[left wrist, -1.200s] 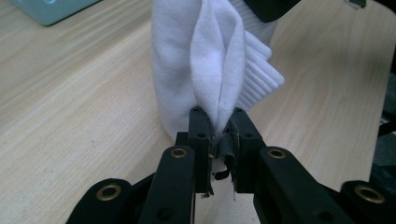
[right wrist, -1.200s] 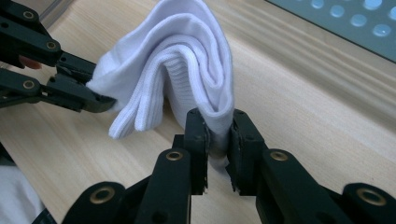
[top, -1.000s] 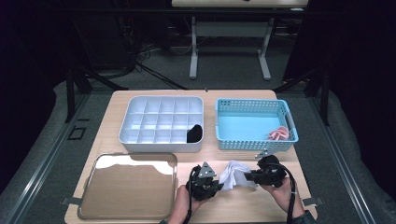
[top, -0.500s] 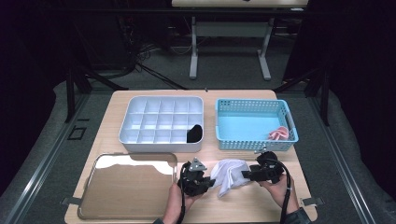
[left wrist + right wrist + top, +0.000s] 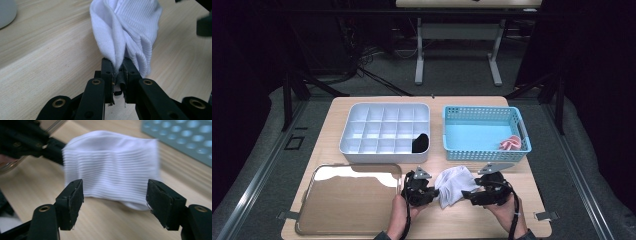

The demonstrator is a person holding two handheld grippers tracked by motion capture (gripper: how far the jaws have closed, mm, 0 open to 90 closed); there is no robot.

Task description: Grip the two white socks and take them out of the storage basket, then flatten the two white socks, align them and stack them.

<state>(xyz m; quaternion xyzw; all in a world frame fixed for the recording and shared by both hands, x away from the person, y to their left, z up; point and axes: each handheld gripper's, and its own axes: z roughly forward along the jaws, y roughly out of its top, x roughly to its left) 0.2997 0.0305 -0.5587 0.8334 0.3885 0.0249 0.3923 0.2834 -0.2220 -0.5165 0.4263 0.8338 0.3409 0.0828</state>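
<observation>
Right gripper (image 5: pixel 115 195) jaws have just opened off the white sock (image 5: pixel 110 170); left gripper (image 5: pixel 117 66) clamps it.

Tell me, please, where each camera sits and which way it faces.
High view: above the person's side, facing forward and down on the table; both hands show.
Left gripper view: on the left tool, facing along its jaws, shut on the white sock.
Right gripper view: on the right tool, jaws just opened.
All share the sock.
</observation>
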